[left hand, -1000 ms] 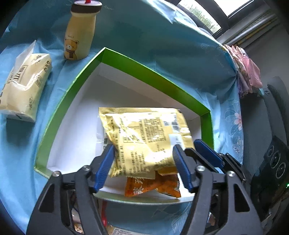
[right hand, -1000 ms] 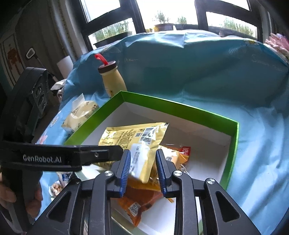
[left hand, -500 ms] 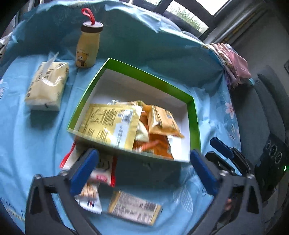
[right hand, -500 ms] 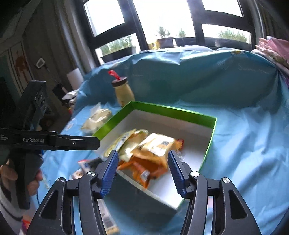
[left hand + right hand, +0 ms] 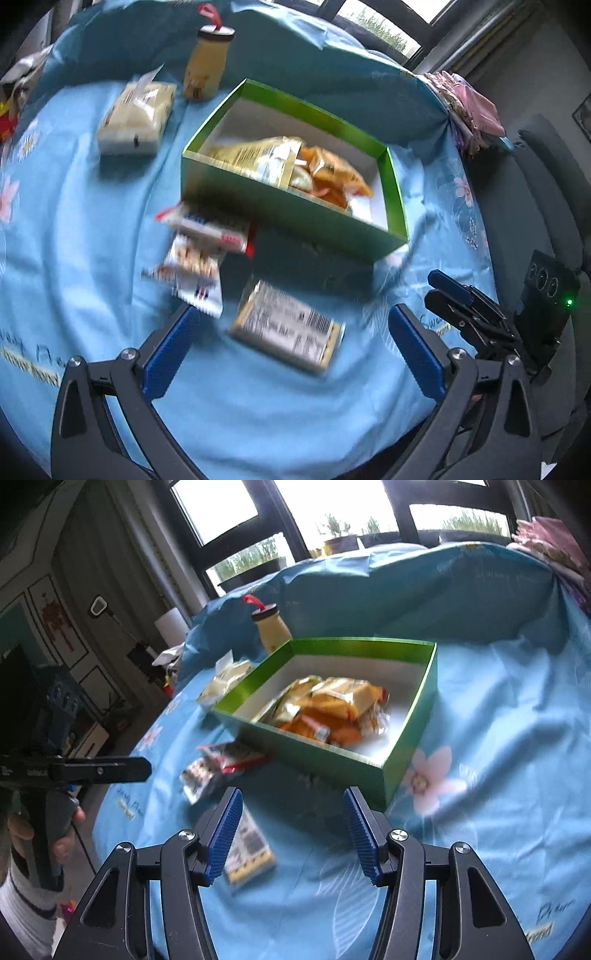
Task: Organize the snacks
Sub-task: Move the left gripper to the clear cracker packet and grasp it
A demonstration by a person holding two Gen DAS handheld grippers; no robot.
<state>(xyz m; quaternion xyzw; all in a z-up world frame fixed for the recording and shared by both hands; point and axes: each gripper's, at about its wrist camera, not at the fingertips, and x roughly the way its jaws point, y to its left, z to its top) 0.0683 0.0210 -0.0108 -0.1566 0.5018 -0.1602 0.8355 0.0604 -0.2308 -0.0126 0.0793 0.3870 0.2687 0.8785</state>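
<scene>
A green box (image 5: 291, 210) (image 5: 410, 738) on the blue cloth holds yellow and orange snack packets (image 5: 280, 162) (image 5: 328, 709). On the cloth in front of it lie a red-and-white packet (image 5: 210, 227) (image 5: 232, 755), a white packet (image 5: 192, 273) and a beige bar packet (image 5: 286, 326) (image 5: 247, 853). My left gripper (image 5: 291, 347) is open and empty above the beige packet. My right gripper (image 5: 293, 834) is open and empty, pulled back before the box.
A yellow drink bottle (image 5: 207, 62) (image 5: 271, 627) and a tissue pack (image 5: 136, 114) (image 5: 225, 677) stand left of the box. A pile of pink cloth (image 5: 469, 107) lies at the far right edge. The right gripper shows in the left wrist view (image 5: 469, 310).
Both grippers let go of the yellow packet in the box, opened wide and drew back and up. The loose packets in front of the box have come into view.
</scene>
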